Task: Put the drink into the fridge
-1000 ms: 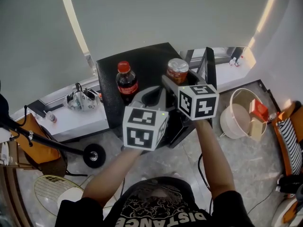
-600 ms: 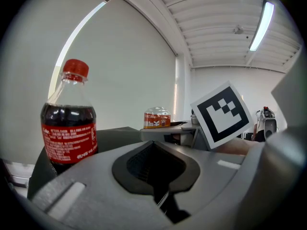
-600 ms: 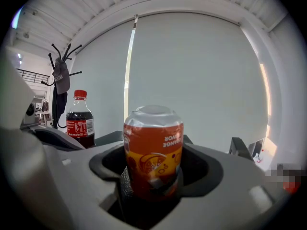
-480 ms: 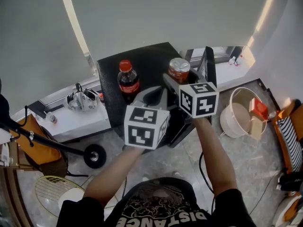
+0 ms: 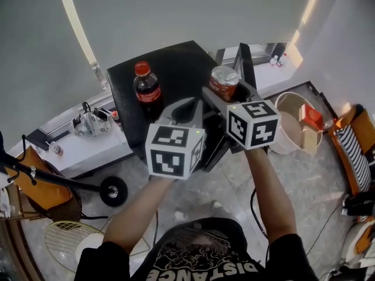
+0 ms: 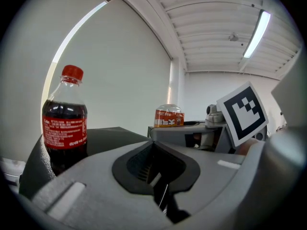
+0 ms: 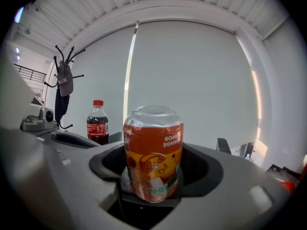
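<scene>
An orange drink can (image 5: 224,82) is held upside down over the right part of the black fridge top (image 5: 176,63), with my right gripper (image 5: 227,96) shut on it. In the right gripper view the can (image 7: 153,150) fills the space between the jaws of that gripper (image 7: 153,176). A cola bottle (image 5: 146,90) with a red cap stands upright on the fridge top, left of the can. My left gripper (image 5: 183,111) hangs just in front of the bottle, shut and empty. The left gripper view shows its jaws (image 6: 158,176) closed, the bottle (image 6: 64,123) at left and the can (image 6: 169,116) beyond.
A black panel (image 5: 245,60) stands on edge right of the fridge top. A white bucket (image 5: 290,134) with an orange box (image 5: 310,117) sits on the floor at right. A white ledge (image 5: 94,145), a black stand base (image 5: 111,191) and a fan (image 5: 64,239) lie at left.
The view has shifted, so the fridge and bottle sit a little further left. Both grippers stay close together, the right one still holding the can, now slightly higher.
</scene>
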Motion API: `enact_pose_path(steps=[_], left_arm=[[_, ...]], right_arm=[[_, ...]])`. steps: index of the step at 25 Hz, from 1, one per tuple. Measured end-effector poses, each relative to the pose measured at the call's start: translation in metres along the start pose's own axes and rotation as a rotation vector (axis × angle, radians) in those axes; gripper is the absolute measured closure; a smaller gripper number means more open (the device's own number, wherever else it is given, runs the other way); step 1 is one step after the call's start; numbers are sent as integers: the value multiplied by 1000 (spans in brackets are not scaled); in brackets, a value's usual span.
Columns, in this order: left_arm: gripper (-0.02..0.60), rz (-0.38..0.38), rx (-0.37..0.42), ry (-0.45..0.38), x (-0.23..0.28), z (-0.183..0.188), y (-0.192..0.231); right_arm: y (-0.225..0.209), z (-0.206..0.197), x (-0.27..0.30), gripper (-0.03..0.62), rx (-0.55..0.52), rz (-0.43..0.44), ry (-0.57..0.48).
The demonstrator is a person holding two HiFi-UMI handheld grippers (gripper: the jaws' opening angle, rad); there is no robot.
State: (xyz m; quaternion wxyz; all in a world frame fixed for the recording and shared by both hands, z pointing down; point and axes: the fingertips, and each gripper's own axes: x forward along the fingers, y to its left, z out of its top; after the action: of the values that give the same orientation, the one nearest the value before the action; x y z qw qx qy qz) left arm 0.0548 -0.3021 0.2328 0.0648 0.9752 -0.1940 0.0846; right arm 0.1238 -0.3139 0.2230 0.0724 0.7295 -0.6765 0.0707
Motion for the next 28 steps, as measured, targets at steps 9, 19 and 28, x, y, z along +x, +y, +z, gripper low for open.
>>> enact_pose_path(steps=[9, 19, 28], left_arm=[[577, -1, -8, -12, -6, -11, -29], [577, 103, -8, -6, -7, -36, -62], [577, 222, -41, 23, -13, -73, -91]], right_arm=[[1, -7, -46, 264, 1, 26, -22], [2, -26, -81, 264, -18, 149, -62], [-2, -61, -110, 264, -28, 263, -62]])
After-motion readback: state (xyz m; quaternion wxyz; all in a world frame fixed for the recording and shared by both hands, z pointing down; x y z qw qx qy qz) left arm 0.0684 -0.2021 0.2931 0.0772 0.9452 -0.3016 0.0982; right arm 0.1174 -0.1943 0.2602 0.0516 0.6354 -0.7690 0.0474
